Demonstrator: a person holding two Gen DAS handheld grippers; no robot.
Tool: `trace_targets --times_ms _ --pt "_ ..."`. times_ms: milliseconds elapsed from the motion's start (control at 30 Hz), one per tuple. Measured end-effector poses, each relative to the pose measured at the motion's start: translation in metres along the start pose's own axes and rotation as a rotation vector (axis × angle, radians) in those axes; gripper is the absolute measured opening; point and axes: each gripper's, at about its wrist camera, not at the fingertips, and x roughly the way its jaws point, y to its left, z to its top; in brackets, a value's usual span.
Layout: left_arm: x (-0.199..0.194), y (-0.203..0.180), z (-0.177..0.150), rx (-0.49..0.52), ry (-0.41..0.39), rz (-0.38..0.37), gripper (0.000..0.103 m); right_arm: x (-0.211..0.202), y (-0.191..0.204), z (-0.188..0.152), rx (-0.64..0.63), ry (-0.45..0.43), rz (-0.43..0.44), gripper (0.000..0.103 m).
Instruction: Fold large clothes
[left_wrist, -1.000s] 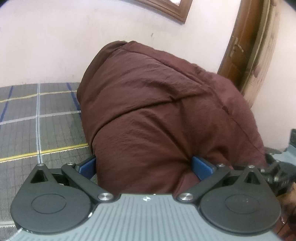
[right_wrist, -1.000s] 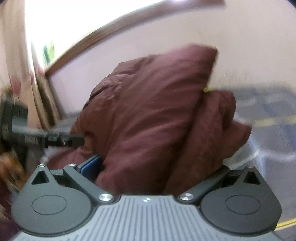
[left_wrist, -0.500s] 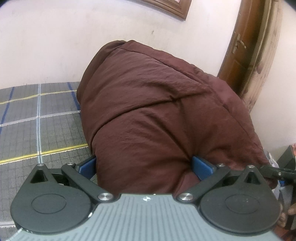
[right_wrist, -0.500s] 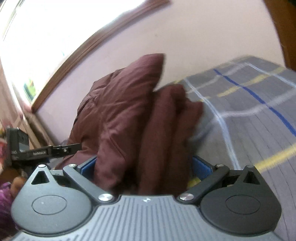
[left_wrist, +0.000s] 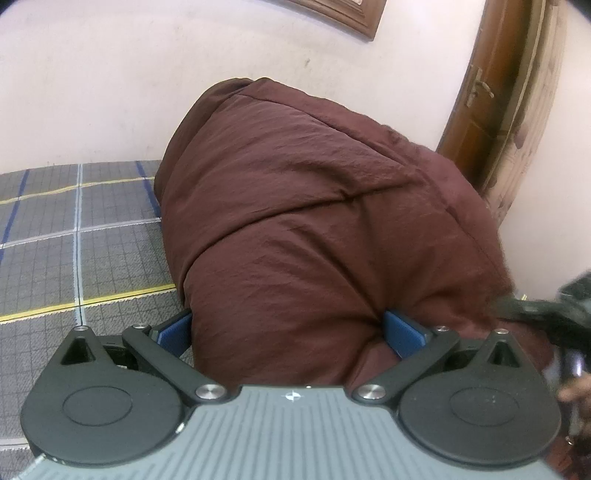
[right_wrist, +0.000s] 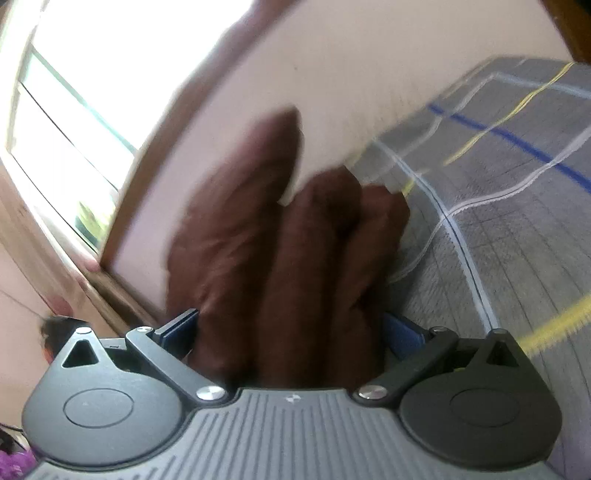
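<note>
A large dark-brown garment (left_wrist: 314, 221) fills the middle of the left wrist view, bulging up from between the blue pads. My left gripper (left_wrist: 288, 328) is shut on a thick bunch of it; the fingertips are hidden by the cloth. In the right wrist view the same brown garment (right_wrist: 288, 258) hangs in several thick folds, blurred by motion. My right gripper (right_wrist: 290, 328) is shut on those folds, with its tips hidden too. The right gripper shows as a dark blurred shape at the left wrist view's right edge (left_wrist: 569, 299).
A grey checked bed cover with blue, yellow and white lines (left_wrist: 74, 236) lies under and left of the garment, and on the right in the right wrist view (right_wrist: 517, 221). A pale wall, a wooden door (left_wrist: 491, 92) and a bright window (right_wrist: 74, 110) surround it.
The right gripper has swung and tilted with the garment: the bed cover now fills its right side and the window its left. The left view has barely changed.
</note>
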Motion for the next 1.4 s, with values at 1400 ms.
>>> trace_targets --times_ms 1400 --pt "0.021 0.019 -0.007 -0.055 -0.017 -0.172 0.101 0.060 0.031 0.017 -0.184 0.176 0.207 0.103"
